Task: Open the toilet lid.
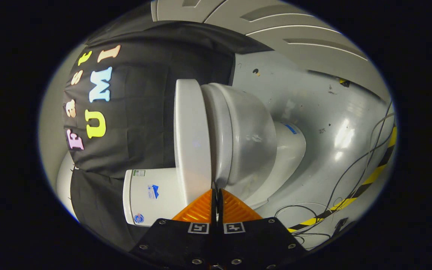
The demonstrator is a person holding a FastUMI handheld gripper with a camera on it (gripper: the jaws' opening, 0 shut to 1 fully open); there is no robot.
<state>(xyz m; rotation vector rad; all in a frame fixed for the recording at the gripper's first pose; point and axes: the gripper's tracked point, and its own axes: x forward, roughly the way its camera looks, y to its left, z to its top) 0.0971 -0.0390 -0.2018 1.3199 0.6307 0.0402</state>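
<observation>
The view is rolled on its side, so the white toilet lies sideways ahead of the fingers. Its flat lid (191,138) is down against the seat and bowl (246,142). The cistern (152,195) stands beside the lid's hinge end, close to one finger. My gripper (216,191) is shut, the two fingers pressed together with nothing between them. Their tips sit right at the seam where the lid's edge meets the bowl rim; whether they touch it I cannot tell.
The toilet's pedestal (287,150) stands on a glossy grey floor (336,112). Loose black cables (351,168) and a yellow-and-black tape stripe (366,183) run over the floor beyond the bowl. The black cloth wall (141,112) hangs behind the cistern.
</observation>
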